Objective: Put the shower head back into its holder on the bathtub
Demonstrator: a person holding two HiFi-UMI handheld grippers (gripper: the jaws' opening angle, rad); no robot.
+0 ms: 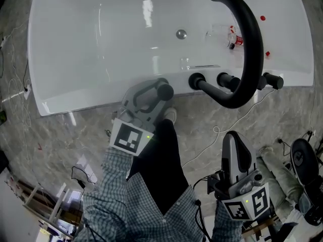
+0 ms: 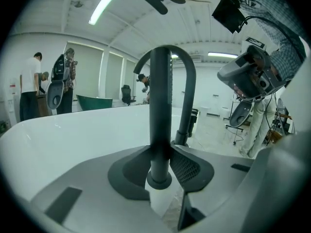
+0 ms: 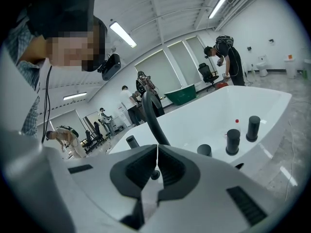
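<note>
White bathtub (image 1: 65, 59) holds a small red-and-white object (image 1: 235, 40) beside the drain (image 1: 180, 34); black knobs (image 1: 224, 78) and an arched spout (image 1: 251, 44) stand on its near rim. The left tongs (image 1: 162, 91) clamp the black shower head (image 2: 159, 110), which stands upright at the rim left of the spout. The right tongs (image 3: 156, 161) are pressed together and empty, well back over the marble floor (image 1: 65, 135).

No readable text or numbers, only coded square markers on left cube (image 1: 128, 138), right cube (image 1: 250, 204)
</note>
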